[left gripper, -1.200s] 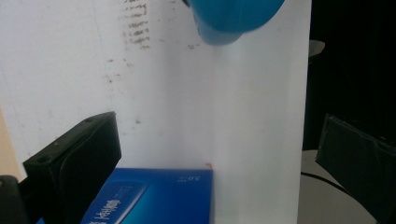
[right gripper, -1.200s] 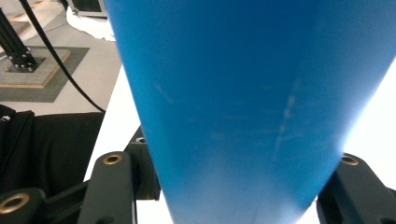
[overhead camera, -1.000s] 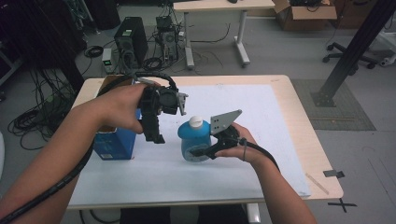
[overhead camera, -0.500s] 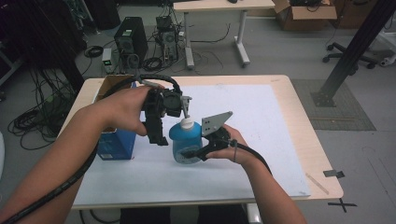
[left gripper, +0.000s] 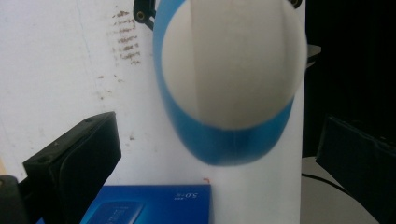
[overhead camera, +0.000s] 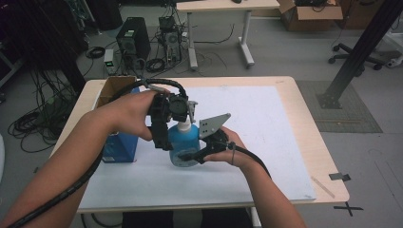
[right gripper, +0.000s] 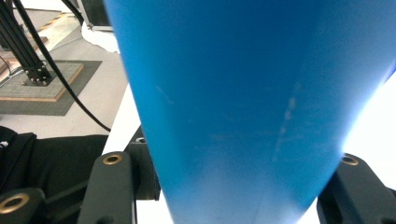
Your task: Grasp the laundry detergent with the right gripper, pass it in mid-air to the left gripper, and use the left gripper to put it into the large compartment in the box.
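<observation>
1. Right gripper (overhead camera: pixel 190 156) was the nearest thing to me, clamped low on the blue bottle (overhead camera: pixel 184 145), one jaw on each side of the body in the right gripper view. That bottle stood upright on the white sheet (overhead camera: pixel 266 123) covering the desk (overhead camera: pixel 309 109), roughly mid-desk and just right of the blue box (overhead camera: pixel 119 147).

2. Left gripper (overhead camera: pixel 183 124) sat over the bottle's white cap (left gripper: pixel 233 60) with its jaws spread wide. In the left gripper view the cap was between them, touching neither.

3. My take on doing this step well: keep the right grip firm and low so the bottle can't twist or tip, line the left jaws up square on the cap before closing, and close gently. Soft plastic will probably squash if you crush it, and a crooked bite likely just slips off.

4. Compared with a second ago, the bottle had slid left across the sheet, toward the blue box. The left gripper, which was off to the bottle's left and clear of it back then, had come in right above the cap.

5. Farther back, the open cardboard box (overhead camera: pixel 114 88) at the desk's far left corner hadn't budged, same for the blue box.
</observation>
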{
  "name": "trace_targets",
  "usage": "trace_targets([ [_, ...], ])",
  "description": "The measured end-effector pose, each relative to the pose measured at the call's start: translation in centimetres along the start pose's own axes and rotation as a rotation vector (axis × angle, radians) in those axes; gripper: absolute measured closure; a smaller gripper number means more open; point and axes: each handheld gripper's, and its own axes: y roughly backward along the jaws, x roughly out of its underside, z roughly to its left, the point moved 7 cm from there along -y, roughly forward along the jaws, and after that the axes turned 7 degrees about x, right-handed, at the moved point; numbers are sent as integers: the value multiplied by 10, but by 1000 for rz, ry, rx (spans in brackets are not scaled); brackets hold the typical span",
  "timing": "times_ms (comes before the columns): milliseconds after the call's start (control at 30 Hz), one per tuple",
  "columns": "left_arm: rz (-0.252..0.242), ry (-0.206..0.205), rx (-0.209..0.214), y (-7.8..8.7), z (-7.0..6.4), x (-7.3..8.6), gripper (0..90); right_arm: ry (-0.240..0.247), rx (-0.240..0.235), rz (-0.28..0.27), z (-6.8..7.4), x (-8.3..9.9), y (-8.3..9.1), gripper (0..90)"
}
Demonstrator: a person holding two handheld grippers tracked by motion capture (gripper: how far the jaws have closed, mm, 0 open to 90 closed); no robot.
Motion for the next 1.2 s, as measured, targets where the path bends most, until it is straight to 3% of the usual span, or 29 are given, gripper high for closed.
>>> trace_targets([
  [367,3,-7,-3,-12,-1,-6,2,8,2,8,1,-5,-4,437],
  [833,-2,-19,-20,-13,-1,-11,2,-8,2,13,3,-8,-9,437],
  [1200,6,-16,-40,-12,-1,-11,35,5,7,6,2,-13,-11,437],
])
